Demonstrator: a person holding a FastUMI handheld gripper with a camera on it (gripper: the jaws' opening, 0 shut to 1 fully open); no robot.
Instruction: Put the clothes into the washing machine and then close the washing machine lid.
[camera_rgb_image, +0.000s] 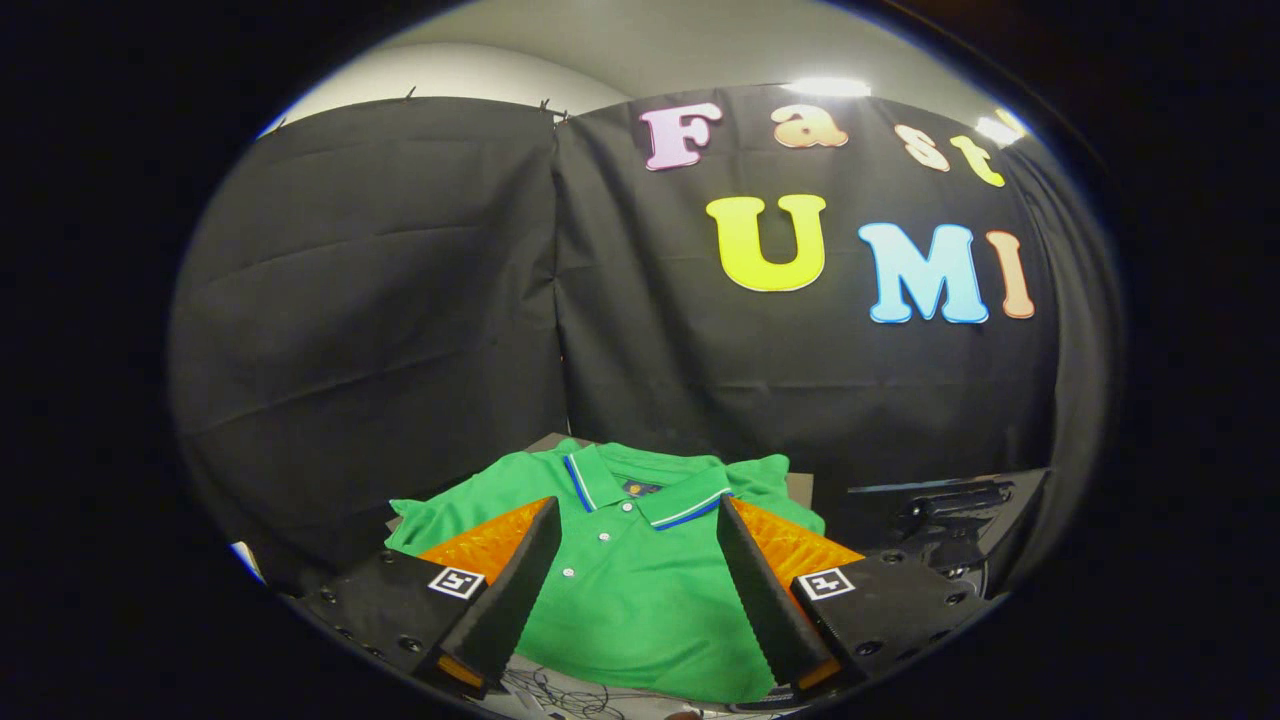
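Note:
A green polo shirt (630, 580) with a blue-and-white striped collar lies spread flat on a low surface, collar toward the black cloth wall. My gripper (635, 512) hangs above it, open, its two fingers wide apart on either side of the shirt's button placket. Nothing is held between the fingers. The collar lies just beyond the fingertips (545, 510).
A black cloth wall (400, 300) stands close behind the shirt. To the right of the shirt sits a dark machine part with a black mechanism (950, 505). Some thin cables (560, 690) lie below the shirt's near hem.

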